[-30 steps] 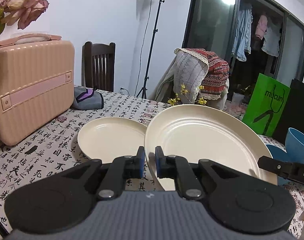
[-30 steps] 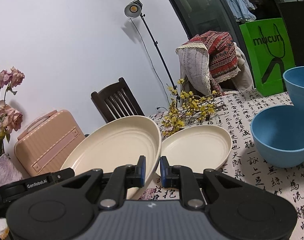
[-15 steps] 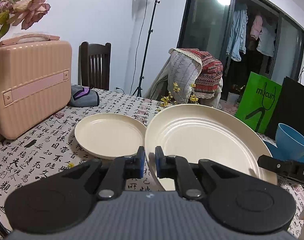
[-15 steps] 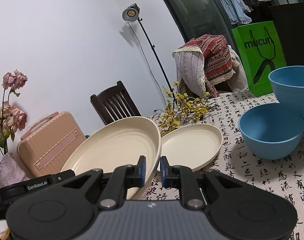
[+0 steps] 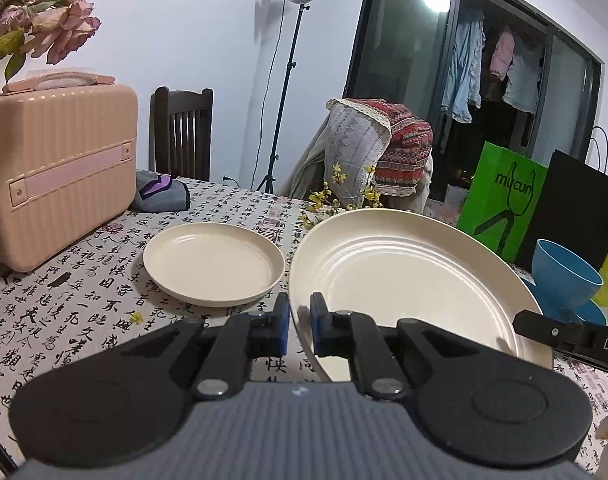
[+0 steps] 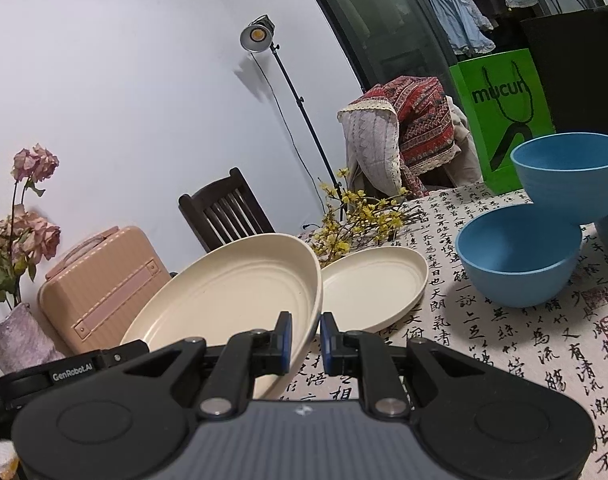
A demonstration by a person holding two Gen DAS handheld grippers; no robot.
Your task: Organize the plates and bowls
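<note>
Now large plate point(image 5: 404, 276), both hand-held grippers clamped

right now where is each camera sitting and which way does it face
Left wrist: sits on the left tongs, facing across the table toward the small plate, pink case and chair; its own fingers clamp the big plate's left rim, and the other tongs' tip shows at right.
Right wrist: sits on the right tongs, facing the same way from the plate's right rim, with blue bowls at right.
Both share the big plate, small plate, case, lamp and green bag.
</note>
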